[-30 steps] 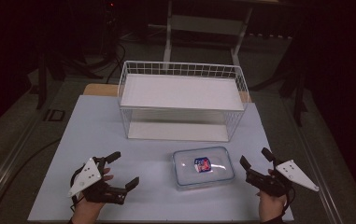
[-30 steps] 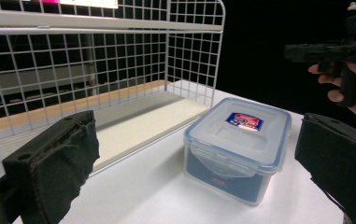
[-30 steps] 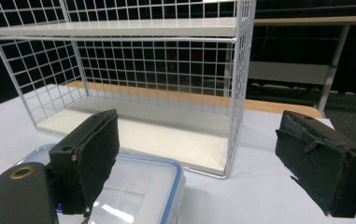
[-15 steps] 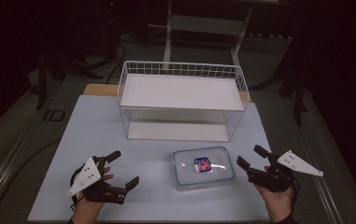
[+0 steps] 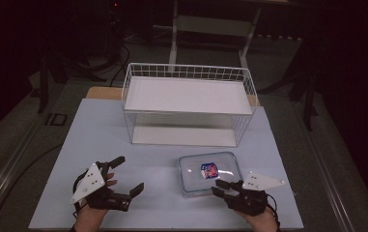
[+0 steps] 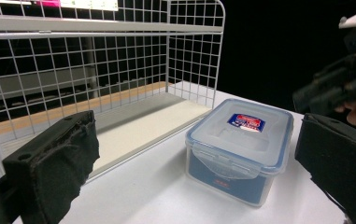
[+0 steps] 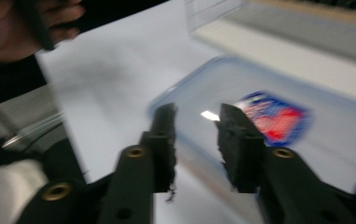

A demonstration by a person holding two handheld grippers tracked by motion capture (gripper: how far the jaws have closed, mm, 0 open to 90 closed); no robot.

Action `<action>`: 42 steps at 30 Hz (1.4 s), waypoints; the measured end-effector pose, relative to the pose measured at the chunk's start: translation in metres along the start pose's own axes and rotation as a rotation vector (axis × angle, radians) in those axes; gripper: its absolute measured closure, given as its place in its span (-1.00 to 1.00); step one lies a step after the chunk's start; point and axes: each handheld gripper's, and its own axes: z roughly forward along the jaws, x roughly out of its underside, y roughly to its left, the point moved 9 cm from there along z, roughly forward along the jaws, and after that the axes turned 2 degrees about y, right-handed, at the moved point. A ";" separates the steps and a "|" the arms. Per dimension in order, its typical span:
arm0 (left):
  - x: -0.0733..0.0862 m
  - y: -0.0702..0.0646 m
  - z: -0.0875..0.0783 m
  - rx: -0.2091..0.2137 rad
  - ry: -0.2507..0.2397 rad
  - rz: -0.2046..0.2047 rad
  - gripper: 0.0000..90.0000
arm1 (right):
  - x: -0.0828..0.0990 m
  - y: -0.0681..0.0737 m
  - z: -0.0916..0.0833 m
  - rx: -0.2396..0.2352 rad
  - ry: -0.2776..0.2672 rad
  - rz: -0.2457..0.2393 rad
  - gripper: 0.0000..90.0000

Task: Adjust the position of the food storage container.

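Observation:
A clear plastic box (image 5: 210, 171) with a blue-rimmed lid and a red and blue label lies on the white table, in front of the wire basket (image 5: 186, 72). My left gripper (image 5: 131, 173) rests at the front left, open wide, with the box (image 6: 241, 144) a short way beyond its jaws (image 6: 196, 140). My right gripper (image 5: 219, 187) is at the box's front right corner. Its jaws have just been closing and stand a narrow gap apart (image 7: 196, 116) with nothing between them; the blurred lid (image 7: 334, 140) lies beyond them.
The white wire basket (image 6: 119, 56), with a pale floor, stands behind the box across the table's far half. Bare white table (image 5: 123, 135) lies between the two grippers. The right gripper (image 6: 339, 88) shows blurred past the box. Dark floor surrounds the table.
My right gripper has moved left to the box's front right corner and its jaws have drawn much closer together. The left gripper and the box have not moved.

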 end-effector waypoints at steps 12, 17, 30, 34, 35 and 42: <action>0.001 -0.001 0.001 0.004 0.007 0.006 -1.00 | 0.028 0.017 0.036 -0.083 0.186 -0.093 0.99; 0.002 -0.001 0.001 0.005 0.012 0.007 -1.00 | 0.029 0.015 0.045 -0.084 0.212 -0.119 0.99; 0.002 -0.003 0.002 0.007 0.017 0.013 -1.00 | 0.023 0.007 0.058 -0.078 0.223 -0.127 1.00; 0.003 -0.003 0.003 0.011 0.020 0.008 -1.00 | 0.018 0.003 0.065 -0.076 0.219 -0.139 1.00; 0.003 -0.003 0.003 0.011 0.020 0.008 -1.00 | 0.017 0.002 0.066 -0.074 0.218 -0.142 1.00; 0.005 -0.004 0.003 0.020 0.030 0.016 -1.00 | 0.007 -0.003 0.054 -0.067 0.186 -0.142 1.00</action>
